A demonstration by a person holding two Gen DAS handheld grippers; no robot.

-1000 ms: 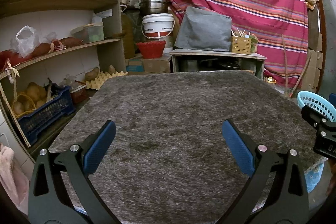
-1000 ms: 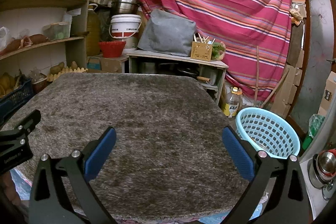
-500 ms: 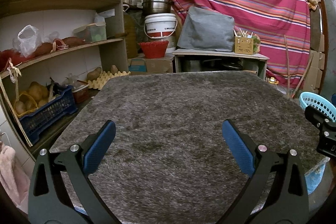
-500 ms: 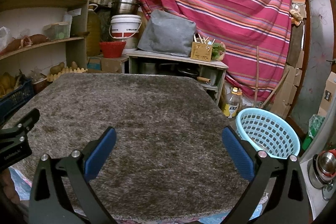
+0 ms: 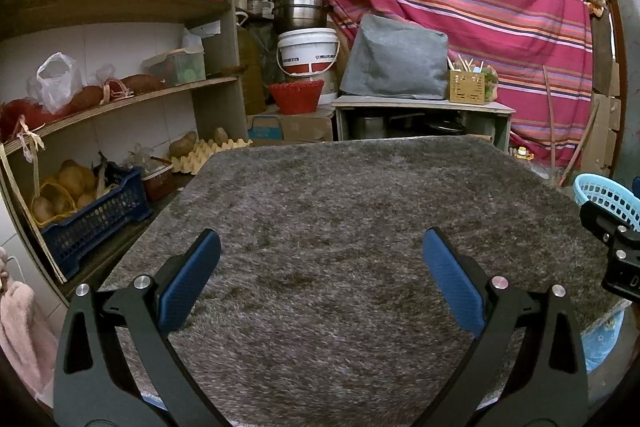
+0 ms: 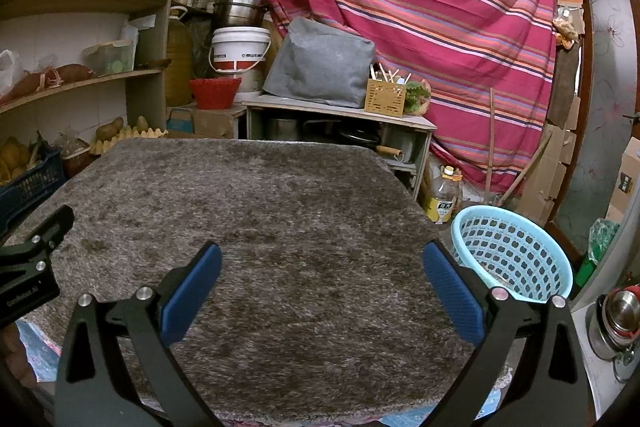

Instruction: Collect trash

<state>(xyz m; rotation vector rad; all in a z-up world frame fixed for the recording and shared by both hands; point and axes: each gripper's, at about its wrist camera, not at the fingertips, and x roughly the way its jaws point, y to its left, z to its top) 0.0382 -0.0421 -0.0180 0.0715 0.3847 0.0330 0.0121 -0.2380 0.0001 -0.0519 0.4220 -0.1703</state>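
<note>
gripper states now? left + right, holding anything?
Left gripper: open, holding nothing, over the grey rug.
Right gripper: open, holding nothing, over the same rug.

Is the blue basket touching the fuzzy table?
Cannot tell. In the right wrist view the basket sits lower, beside the table, but the right gripper finger hides the spot where they come closest.

Left tool (image 5: 320, 251): two matte black fingers with triangular cutouts, showing silver round screws near pivots, wearing textured blue pads (image 5: 188, 283). Right tool (image 6: 322, 253): showing same build, black frame, blue pads (image 6: 454, 293), silver screws. Left tool's side bearing small white lettering, seen in right wrist view.
</note>
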